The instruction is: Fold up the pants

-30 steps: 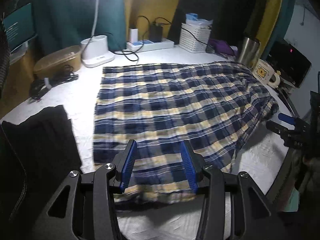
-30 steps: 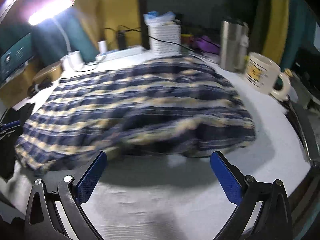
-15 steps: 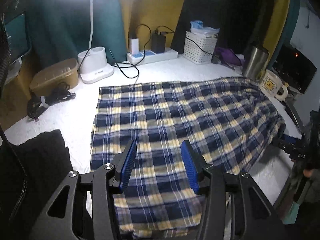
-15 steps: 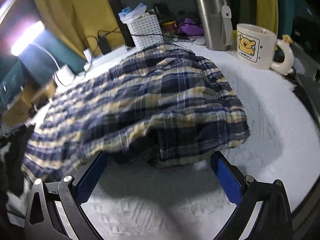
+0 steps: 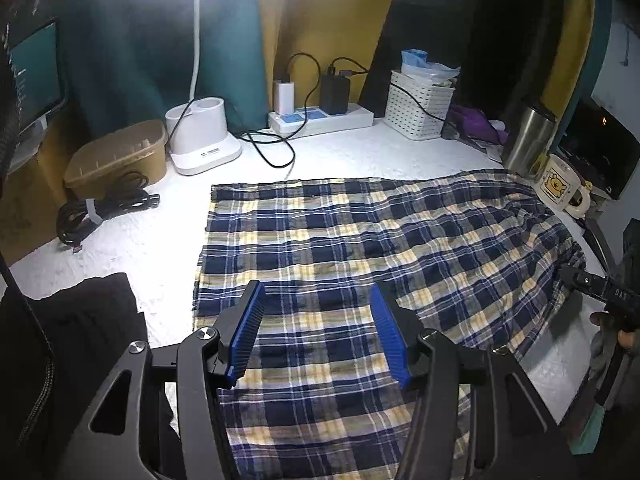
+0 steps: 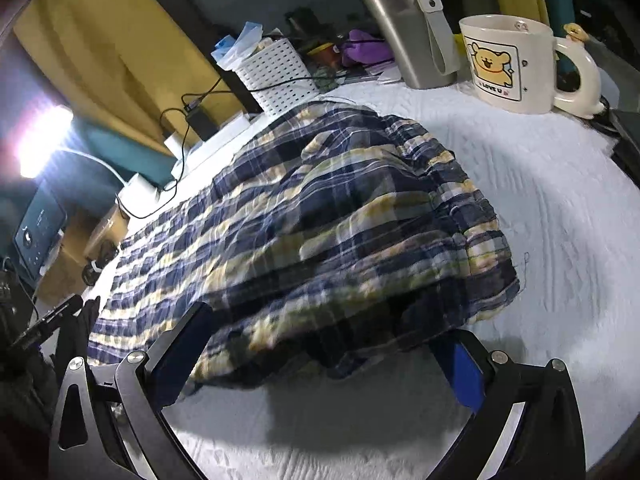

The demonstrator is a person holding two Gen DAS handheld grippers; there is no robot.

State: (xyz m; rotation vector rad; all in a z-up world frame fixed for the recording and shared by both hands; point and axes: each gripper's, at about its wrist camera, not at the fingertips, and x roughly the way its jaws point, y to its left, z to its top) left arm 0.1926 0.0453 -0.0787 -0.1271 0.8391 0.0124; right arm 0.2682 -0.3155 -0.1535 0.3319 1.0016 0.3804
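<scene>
Left wrist view is showing the plaid pants (image 5: 360, 248) lying spread out on the white surface (image 5: 160, 248), so they are flat and ready to be folded. The left claw (image 5: 316, 332) is hanging just above the near part of the cloth. Its blue pads (image 5: 248, 332) are opening, and nothing is pinched between them; the cloth is only lying under them. I think it is opening like this so it can get ready for the next grab.

At the right end the pants are bunched up and a little puffy, not flat. The right claw (image 6: 320, 356) is sitting low there, right at that lumpy edge, and its two fingers are standing wide apart. The cloth edge is hanging over the gap between them, but the pads are not pressing on it. It looks like it is lining up to catch this end and pull it over.

A mug (image 6: 508, 64) with a bear and a steel bottle (image 6: 404, 28) are standing near that end, beside the pants and not touching them. The lamp base (image 5: 200, 140), the power strip (image 5: 320, 118) and the white basket (image 5: 420, 104) are sitting at the back, well apart from the cloth, so there is room to fold.
</scene>
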